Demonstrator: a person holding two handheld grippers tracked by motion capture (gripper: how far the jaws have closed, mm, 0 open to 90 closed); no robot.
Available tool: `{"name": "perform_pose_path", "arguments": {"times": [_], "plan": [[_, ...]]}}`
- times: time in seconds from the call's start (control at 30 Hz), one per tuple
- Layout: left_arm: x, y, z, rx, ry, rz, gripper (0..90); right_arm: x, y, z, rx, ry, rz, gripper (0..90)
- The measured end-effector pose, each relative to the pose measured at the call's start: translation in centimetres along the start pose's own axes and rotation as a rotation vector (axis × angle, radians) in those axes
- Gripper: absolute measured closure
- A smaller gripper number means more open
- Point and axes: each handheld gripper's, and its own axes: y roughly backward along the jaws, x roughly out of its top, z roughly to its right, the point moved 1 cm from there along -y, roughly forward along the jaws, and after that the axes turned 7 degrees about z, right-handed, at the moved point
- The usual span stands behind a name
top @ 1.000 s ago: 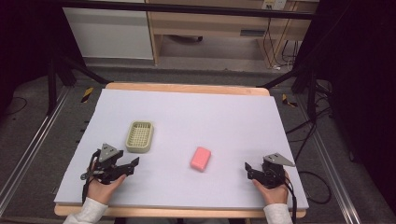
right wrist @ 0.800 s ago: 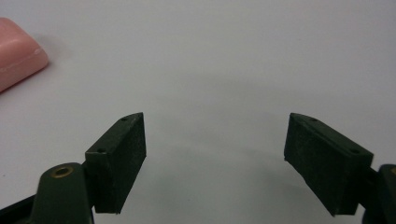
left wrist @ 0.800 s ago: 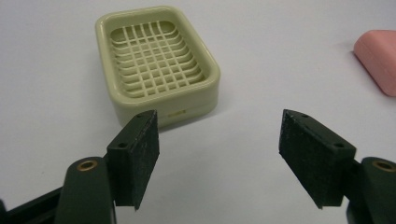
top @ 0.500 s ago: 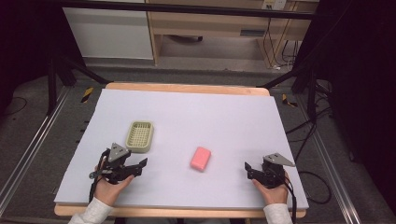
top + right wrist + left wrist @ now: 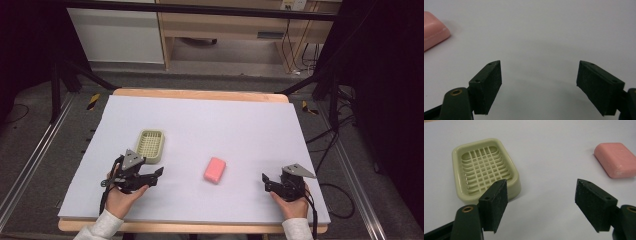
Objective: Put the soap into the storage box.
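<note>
Jaws of your left gripper point(image 5: 159, 174) had just been opening and stood spread with nothing between them, low and left of centre in the high view. Just above lay the green soap dish point(image 5: 151, 145), the pink soap point(image 5: 215, 169) to its right. Your right gripper point(image 5: 266, 180), lower right on the bench point(image 5: 240, 120), was spread too.
</note>
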Motion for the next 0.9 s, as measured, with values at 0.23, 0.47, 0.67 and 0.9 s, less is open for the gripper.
{"name": "perform_pose_path", "arguments": {"times": [0.23, 0.47, 0.67, 0.9], "plan": [[1.4, -0.5, 0.8, -0.019, 0.000, 0.018, 26.0, 0.1, 0.1, 0.0, 0.005, -0.005, 0.005, 20.5], [2.9, -1.4, 2.2, -0.044, -0.006, 0.033, 25.8, 0.2, 0.1, -0.1, 0.007, 0.000, 0.005, 21.2], [3.5, -1.7, 2.8, -0.054, -0.014, 0.032, 25.6, 0.2, 0.2, -0.2, 0.009, 0.002, 0.007, 21.4], [4.0, -2.5, 3.7, -0.067, -0.020, 0.030, 25.6, 0.2, 0.2, -0.2, 0.006, 0.005, 0.009, 21.5]]}}
